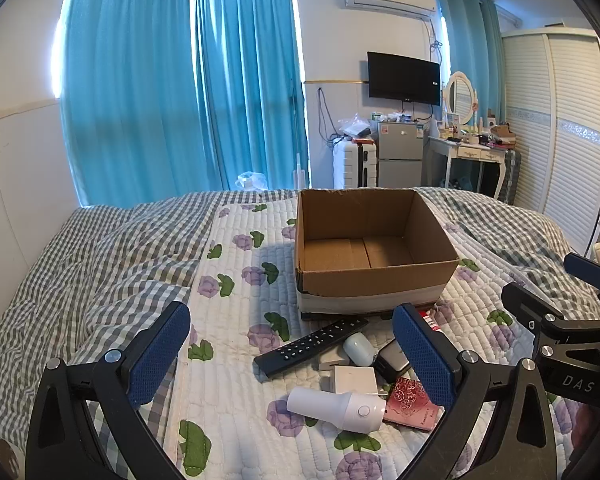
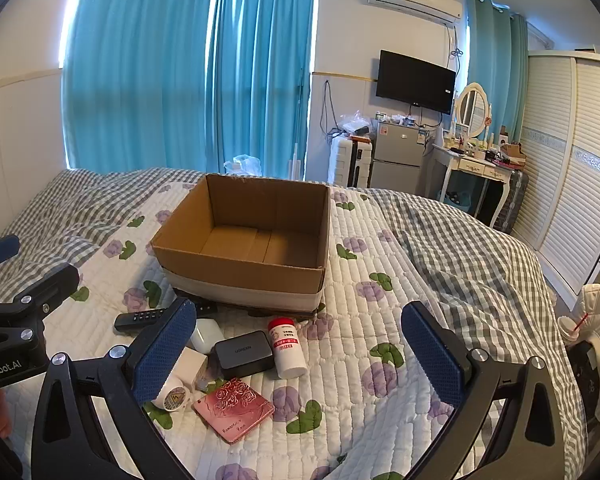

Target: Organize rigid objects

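An empty open cardboard box stands on the quilted bed. In front of it lies a pile: a black remote, a white cylindrical device, a white plug adapter, a black UGREEN charger, a red-capped white bottle, a pink rose-embossed case and a small white case. My left gripper is open above the pile. My right gripper is open above the pile too. Both are empty.
The bed has a flowered white quilt and a grey checked blanket at both sides. Beyond the bed stand a small fridge, a suitcase, a dressing table and a wardrobe. Blue curtains cover the window.
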`<state>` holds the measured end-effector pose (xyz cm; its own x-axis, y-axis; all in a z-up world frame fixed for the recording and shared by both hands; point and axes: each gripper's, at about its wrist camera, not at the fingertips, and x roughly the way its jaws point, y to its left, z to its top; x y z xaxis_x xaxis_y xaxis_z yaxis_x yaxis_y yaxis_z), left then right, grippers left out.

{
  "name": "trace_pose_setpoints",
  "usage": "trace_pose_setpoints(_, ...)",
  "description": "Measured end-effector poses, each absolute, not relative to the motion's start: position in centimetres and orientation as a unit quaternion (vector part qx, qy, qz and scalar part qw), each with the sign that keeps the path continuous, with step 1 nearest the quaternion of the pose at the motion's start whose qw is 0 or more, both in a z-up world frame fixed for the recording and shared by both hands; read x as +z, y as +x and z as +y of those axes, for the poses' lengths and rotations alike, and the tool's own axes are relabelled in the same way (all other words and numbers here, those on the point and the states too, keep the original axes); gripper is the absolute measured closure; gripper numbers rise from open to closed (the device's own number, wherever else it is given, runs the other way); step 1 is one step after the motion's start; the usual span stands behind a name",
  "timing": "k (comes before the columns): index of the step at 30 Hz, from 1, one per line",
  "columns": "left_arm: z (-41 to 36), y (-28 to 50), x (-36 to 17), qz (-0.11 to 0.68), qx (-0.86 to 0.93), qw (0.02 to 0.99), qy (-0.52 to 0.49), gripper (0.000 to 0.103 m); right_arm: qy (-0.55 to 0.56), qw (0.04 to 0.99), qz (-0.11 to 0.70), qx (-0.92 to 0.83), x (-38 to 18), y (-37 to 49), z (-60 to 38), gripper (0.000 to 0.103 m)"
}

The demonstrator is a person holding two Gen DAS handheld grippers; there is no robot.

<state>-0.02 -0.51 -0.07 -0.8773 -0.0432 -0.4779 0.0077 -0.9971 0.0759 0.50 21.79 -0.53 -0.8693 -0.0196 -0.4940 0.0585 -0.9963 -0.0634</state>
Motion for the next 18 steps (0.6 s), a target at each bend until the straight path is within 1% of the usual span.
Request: trace_pose_setpoints(18, -0.74, -0.08, -0.36, -0.034, -0.967, 0.017, 0.25, 0.0, 0.261, 0.021, 0.039, -0.964, -0.97, 0.4, 21.77, 0.0)
